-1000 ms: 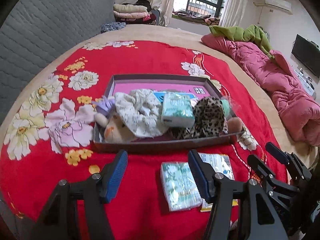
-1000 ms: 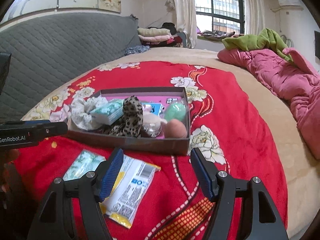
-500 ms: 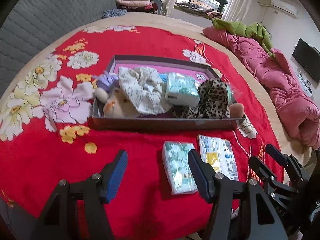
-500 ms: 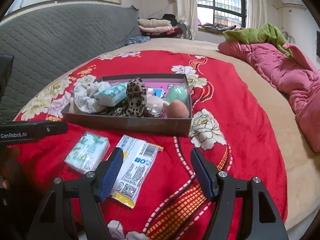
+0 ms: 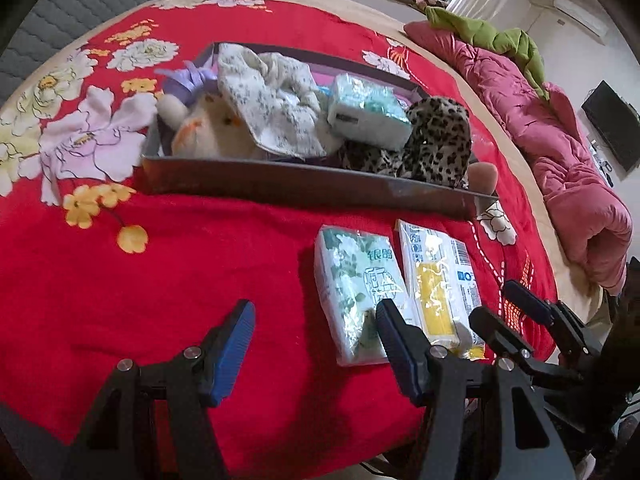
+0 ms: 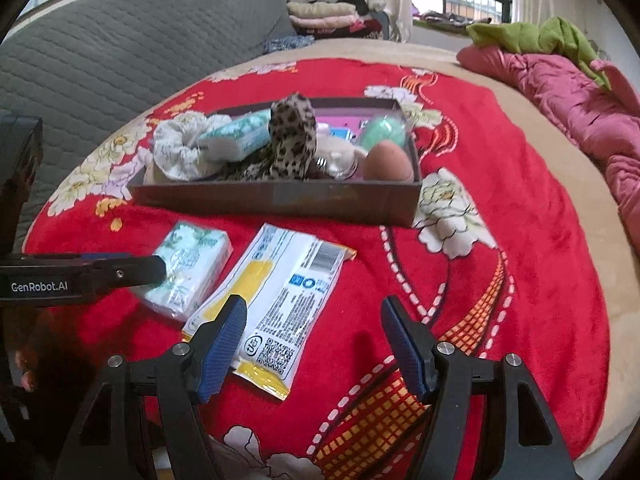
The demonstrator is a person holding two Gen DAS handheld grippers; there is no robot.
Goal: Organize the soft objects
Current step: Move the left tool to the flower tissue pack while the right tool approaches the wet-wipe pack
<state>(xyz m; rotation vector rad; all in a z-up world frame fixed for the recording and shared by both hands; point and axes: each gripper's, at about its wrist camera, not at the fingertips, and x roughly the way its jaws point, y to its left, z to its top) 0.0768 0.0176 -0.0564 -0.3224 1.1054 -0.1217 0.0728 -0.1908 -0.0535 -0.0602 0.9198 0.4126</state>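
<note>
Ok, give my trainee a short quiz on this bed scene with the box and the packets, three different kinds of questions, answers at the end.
1. True or false: the left gripper holds a packet.
2. How many packets lie on the red blanket outside the box?
3. Multiple choice: which thing rests highest in the box? A) leopard-print cloth B) brown egg-shaped sponge C) green egg-shaped sponge

Key
1. False: its jaws are open and empty.
2. Two: the green floral tissue pack and the yellow-and-white packet.
3. A
</note>
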